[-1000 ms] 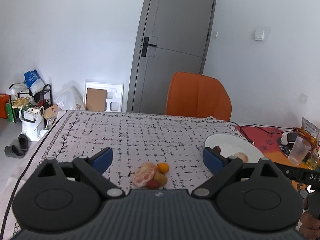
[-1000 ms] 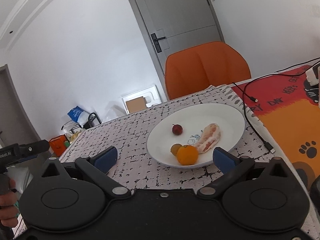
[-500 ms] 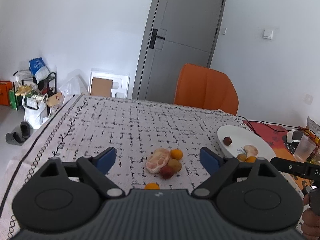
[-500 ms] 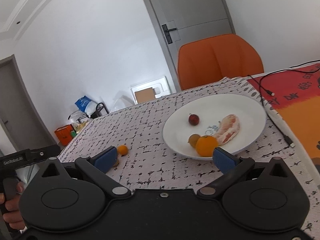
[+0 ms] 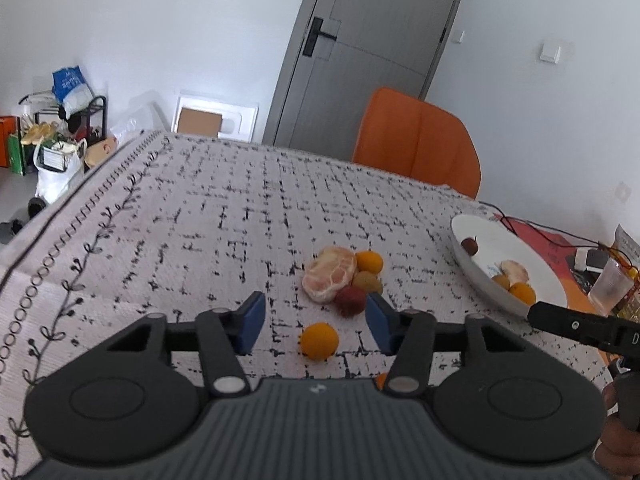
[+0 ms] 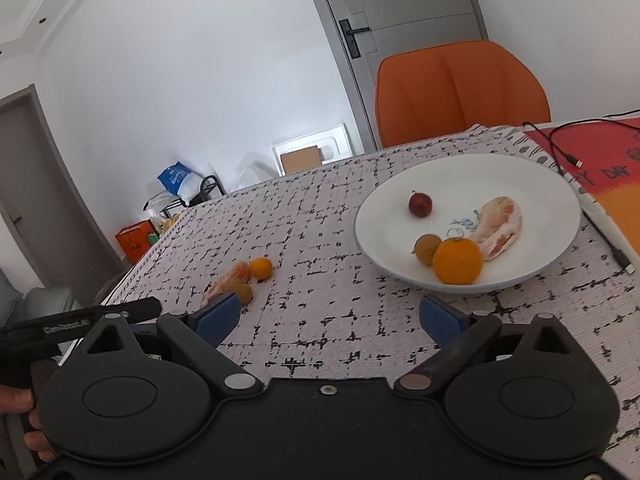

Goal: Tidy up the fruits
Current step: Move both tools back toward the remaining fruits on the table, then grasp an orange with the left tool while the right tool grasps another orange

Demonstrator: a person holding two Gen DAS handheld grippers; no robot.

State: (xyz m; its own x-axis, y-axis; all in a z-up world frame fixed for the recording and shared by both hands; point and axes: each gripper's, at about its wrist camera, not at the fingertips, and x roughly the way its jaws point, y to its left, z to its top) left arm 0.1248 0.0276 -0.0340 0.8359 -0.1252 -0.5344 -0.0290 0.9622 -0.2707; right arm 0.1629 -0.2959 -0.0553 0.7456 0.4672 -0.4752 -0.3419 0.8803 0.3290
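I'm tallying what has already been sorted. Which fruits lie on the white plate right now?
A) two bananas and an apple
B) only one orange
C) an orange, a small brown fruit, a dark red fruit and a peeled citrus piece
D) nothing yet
C: the right wrist view shows the white plate holding an orange, a small brown fruit, a dark red fruit and a peeled citrus piece.

The left hand-held gripper is closing around a small orange on the tablecloth, pads not touching.
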